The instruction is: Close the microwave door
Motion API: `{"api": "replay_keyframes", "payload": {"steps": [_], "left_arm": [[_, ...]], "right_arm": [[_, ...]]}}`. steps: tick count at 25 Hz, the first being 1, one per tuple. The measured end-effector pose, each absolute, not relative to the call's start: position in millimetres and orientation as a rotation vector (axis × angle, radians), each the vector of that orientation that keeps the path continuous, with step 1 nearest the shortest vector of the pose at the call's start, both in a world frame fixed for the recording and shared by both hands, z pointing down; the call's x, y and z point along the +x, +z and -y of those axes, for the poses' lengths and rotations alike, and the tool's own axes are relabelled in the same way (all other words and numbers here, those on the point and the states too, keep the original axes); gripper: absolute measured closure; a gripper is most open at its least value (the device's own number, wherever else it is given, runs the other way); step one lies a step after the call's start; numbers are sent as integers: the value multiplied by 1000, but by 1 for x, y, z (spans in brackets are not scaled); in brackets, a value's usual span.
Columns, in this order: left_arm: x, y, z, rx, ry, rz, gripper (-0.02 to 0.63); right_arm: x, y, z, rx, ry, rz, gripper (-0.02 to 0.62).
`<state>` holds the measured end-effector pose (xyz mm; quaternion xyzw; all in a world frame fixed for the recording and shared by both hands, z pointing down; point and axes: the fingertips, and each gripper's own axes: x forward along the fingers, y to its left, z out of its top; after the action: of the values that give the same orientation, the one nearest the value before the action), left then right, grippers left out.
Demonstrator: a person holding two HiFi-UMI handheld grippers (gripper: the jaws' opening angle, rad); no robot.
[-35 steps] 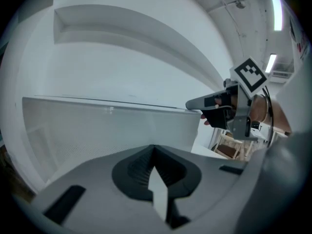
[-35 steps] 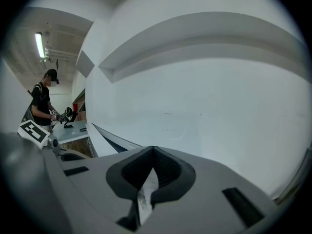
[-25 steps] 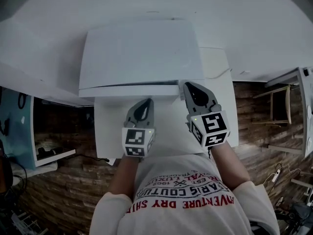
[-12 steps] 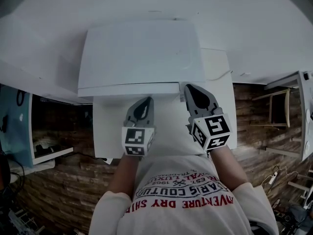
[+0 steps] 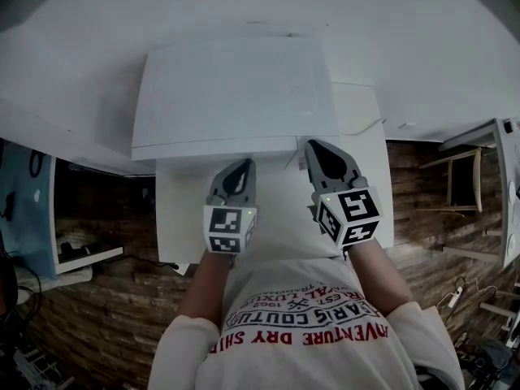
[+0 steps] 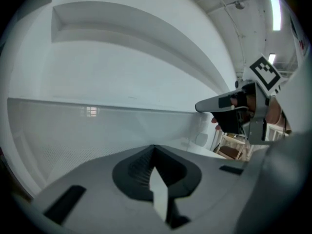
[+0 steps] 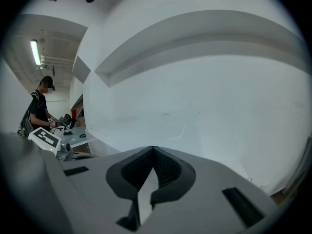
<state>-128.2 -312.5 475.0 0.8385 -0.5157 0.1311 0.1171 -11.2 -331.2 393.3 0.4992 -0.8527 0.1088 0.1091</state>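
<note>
**Door all but home:** The white microwave (image 5: 236,88) is pictured from above on a white surface (image 5: 370,193). Its door (image 5: 215,146) is laid flat along the front edge. No open gap can be made out, so the closing is judged done or very nearly done. At most a last press and a drawing back are thought to be left.

The right gripper (image 5: 312,144) is held with its tip at the door's right end, though contact cannot be told. The left gripper (image 5: 246,166) is held just short of the door. The ribbed fingers (image 6: 138,168) of both are brought together on nothing.

In the left gripper view the door is shown as a smooth, glossy pane over fine perforated mesh. The casing is seen as plain, matt and boxy.
</note>
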Motion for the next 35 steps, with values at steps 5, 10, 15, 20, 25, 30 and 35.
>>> {"api": "replay_keyframes", "payload": {"steps": [5, 10, 15, 20, 25, 30, 35], "left_arm": [[-136, 461, 307, 2482, 364, 1514, 611], [-147, 442, 296, 2485, 297, 1510, 611], [-150, 405, 288, 2555, 207, 1525, 611], [-155, 373, 277, 2623, 89, 1556, 611], [-156, 383, 267, 2626, 108, 1495, 611], [-154, 404, 253, 2616, 175, 1404, 611], [-158, 410, 247, 2614, 171, 1374, 611]], "right_arm": [[-9, 392, 333, 1499, 406, 2551, 584], [-10, 392, 329, 1541, 377, 2540, 584], [-15, 385, 310, 1616, 343, 2575, 584], [-32, 395, 286, 1625, 312, 2618, 584], [-38, 411, 270, 1661, 317, 2571, 584], [-42, 413, 255, 1732, 208, 2520, 584], [-50, 417, 249, 1736, 167, 2493, 584]]}}
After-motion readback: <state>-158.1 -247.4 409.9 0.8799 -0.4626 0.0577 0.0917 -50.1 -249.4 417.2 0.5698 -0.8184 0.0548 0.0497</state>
